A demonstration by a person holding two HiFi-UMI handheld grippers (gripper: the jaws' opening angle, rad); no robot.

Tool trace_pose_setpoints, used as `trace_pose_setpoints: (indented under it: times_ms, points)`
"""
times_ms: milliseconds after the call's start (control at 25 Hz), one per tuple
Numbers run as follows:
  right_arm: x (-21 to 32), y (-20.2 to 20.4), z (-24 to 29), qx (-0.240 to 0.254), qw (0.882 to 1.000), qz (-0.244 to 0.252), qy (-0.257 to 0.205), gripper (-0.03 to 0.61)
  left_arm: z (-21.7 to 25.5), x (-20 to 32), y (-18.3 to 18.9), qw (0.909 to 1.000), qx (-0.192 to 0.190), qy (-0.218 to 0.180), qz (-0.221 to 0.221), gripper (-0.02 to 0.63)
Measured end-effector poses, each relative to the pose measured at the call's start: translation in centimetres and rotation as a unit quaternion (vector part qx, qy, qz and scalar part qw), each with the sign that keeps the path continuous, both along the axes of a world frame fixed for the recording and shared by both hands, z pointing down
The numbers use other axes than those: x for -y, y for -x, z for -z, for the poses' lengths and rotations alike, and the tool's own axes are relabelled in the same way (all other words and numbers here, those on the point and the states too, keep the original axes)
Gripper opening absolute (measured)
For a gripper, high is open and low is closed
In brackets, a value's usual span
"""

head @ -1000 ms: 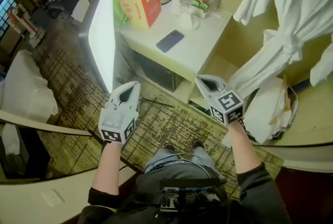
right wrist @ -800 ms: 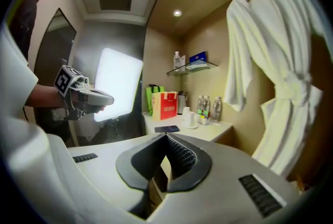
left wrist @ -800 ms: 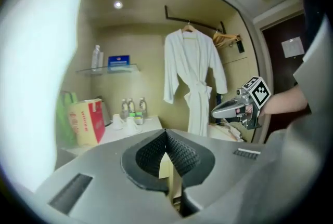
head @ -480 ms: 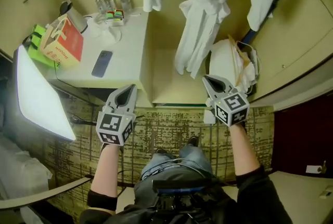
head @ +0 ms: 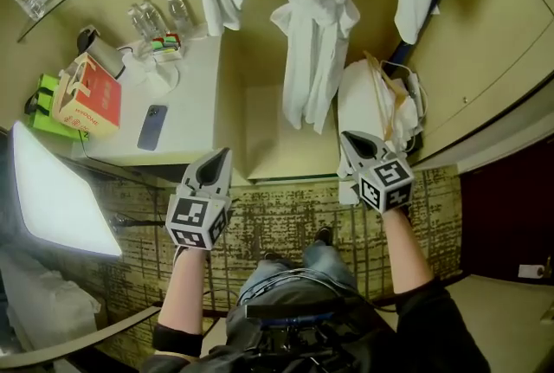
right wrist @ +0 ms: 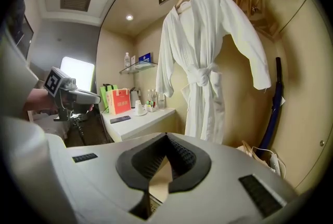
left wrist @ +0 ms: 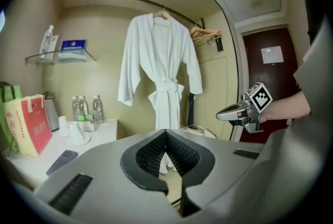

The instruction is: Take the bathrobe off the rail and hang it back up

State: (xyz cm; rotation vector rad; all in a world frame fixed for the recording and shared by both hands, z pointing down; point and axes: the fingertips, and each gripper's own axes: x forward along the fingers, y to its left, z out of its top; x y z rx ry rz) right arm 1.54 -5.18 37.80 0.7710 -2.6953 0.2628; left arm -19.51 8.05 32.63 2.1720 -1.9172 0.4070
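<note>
A white bathrobe (head: 316, 8) with a tied belt hangs on a wooden hanger from the dark rail (left wrist: 171, 10) in a wall niche straight ahead. It shows full length in the left gripper view (left wrist: 161, 56) and the right gripper view (right wrist: 205, 51). My left gripper (head: 222, 155) and right gripper (head: 346, 138) are held side by side in front of me, well short of the robe. Both point at it. Each is shut with nothing between its jaws (left wrist: 166, 132) (right wrist: 167, 135).
A white counter (head: 203, 103) to the left carries a phone (head: 151, 126), a red paper bag (head: 86, 94) and water bottles (head: 156, 16). Right of the robe stand a white bin with bags (head: 372, 103) and a dark umbrella (head: 424, 3). Spare hangers (left wrist: 205, 35) hang at the rail's right end.
Both grippers and the head view have swung round from the counter and bright lamp panel to face the robe, which has come to the middle of the view. The jaws stayed shut.
</note>
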Motion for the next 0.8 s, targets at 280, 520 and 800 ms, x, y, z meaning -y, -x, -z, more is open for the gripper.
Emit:
trace_pose_setpoints:
  times_ms: [280, 520, 800]
  points:
    - [3.1, -0.5, 0.2, 0.01, 1.0, 0.003, -0.007, 0.017, 0.7, 3.5, -1.3, 1.0, 0.005, -0.003, -0.004, 0.003]
    - [5.7, -1.2, 1.7, 0.023, 0.999, 0.025, -0.017, 0.017, 2.6, 6.8, -3.4, 0.9996, 0.021, -0.02, 0.002, 0.003]
    - [8.2, -1.7, 2.9, 0.023, 0.999, 0.028, -0.029, 0.017, 4.2, 11.5, -5.9, 0.9983, 0.035, -0.045, -0.014, 0.003]
